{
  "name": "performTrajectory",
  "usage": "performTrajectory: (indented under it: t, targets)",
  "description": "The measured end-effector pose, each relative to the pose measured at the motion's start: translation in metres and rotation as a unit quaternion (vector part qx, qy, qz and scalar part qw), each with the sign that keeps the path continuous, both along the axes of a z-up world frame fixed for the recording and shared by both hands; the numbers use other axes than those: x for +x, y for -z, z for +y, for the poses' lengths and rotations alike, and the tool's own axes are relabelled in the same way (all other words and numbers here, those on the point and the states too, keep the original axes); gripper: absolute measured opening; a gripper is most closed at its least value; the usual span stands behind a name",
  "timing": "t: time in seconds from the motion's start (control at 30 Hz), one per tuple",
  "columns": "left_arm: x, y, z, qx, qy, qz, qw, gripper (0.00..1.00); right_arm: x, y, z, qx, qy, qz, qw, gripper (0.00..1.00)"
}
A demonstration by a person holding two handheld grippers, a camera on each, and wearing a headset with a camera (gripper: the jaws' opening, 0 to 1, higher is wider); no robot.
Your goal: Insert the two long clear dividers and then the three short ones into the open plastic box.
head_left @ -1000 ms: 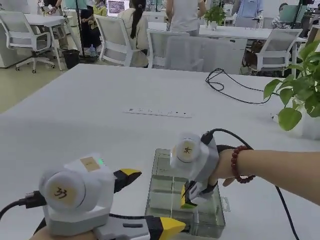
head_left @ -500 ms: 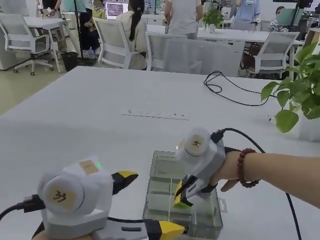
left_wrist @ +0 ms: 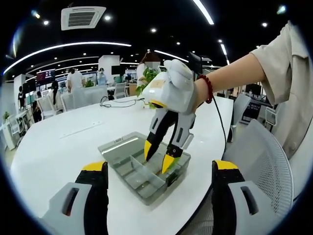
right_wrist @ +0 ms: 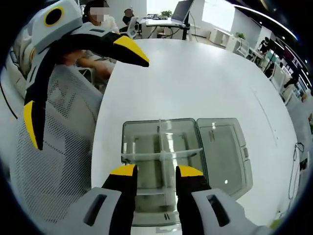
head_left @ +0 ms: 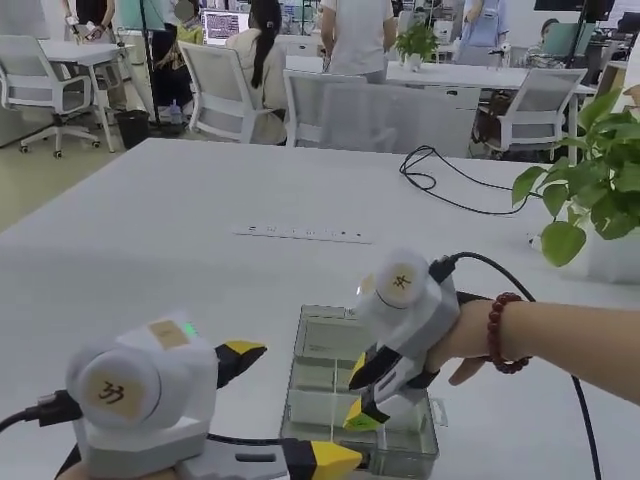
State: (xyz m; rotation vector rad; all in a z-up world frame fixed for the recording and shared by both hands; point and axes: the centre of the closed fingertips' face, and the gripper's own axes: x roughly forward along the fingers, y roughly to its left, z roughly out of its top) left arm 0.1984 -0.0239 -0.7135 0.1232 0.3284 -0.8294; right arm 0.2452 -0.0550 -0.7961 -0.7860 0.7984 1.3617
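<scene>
While the right gripper (head_left: 358, 400) hung tips-down over the clear rectangular plastic box (head_left: 312, 400), its yellow-tipped jaws were parted a little, just above the base. The box sat near the front edge of the big white table (head_left: 200, 230), lid flopped open flat on the far side. Inside, thin clear plastic dividers (right_wrist: 160, 147) stood crossed, one lengthwise and one across. The left gripper (head_left: 295, 405) was off to the box's left, by its near corner, jaws spread really wide.
</scene>
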Motion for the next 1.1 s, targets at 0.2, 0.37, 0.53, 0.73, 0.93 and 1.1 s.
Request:
performTrajectory:
  t: [0.2, 0.37, 0.53, 0.73, 0.93, 1.1]
  targets:
    - [0.0, 0.001, 0.001, -0.001, -0.001, 0.003, 1.0, 0.9, -0.002, -0.006, -0.01, 0.008, 0.006, -0.005, 0.9999, 0.37]
    - [-0.001, 0.002, 0.002, 0.0, -0.001, 0.005, 1.0, 0.91, -0.004, -0.012, -0.02, 0.017, 0.017, -0.006, 0.9997, 0.39]
    - [-0.001, 0.001, 0.004, -0.006, -0.006, 0.005, 0.9999, 0.92, -0.003, -0.018, -0.032, 0.024, 0.03, -0.01, 0.9992, 0.4]
    - [-0.002, 0.001, 0.005, -0.008, -0.01, 0.005, 0.9999, 0.92, -0.003, -0.023, -0.049, 0.031, 0.045, -0.011, 0.9984, 0.42]
    - [-0.003, 0.002, 0.006, -0.009, -0.015, 0.007, 0.9998, 0.93, -0.007, -0.023, -0.074, 0.02, 0.055, -0.011, 0.9982, 0.44]
    - [0.0, 0.004, 0.009, -0.009, -0.026, 0.01, 0.9996, 0.92, -0.01, -0.021, -0.094, 0.012, 0.068, -0.01, 0.9976, 0.45]
